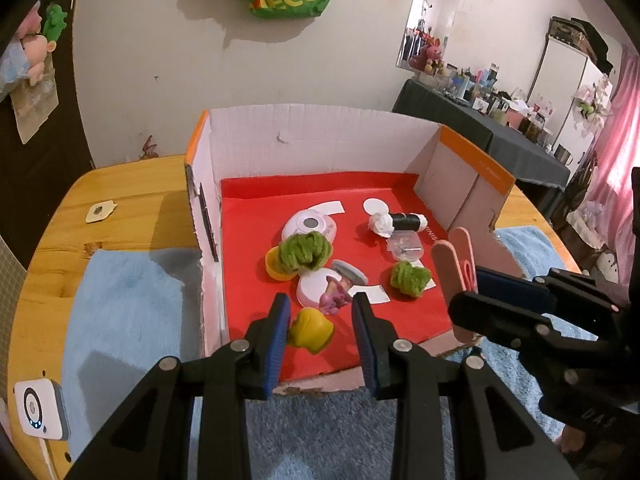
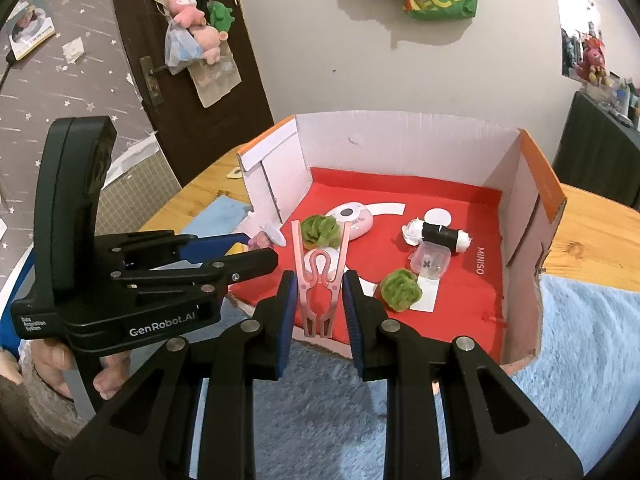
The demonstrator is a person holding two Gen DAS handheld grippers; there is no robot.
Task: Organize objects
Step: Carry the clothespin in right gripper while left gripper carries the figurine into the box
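Left wrist: yellow toy (image 1: 311, 330) between fingers (image 1: 280, 336).

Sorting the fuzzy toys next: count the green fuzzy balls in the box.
2. One green fuzzy ball sits mid-box against the yellow cup; the other lies nearer the right wall, on a white card. Others could be hidden.
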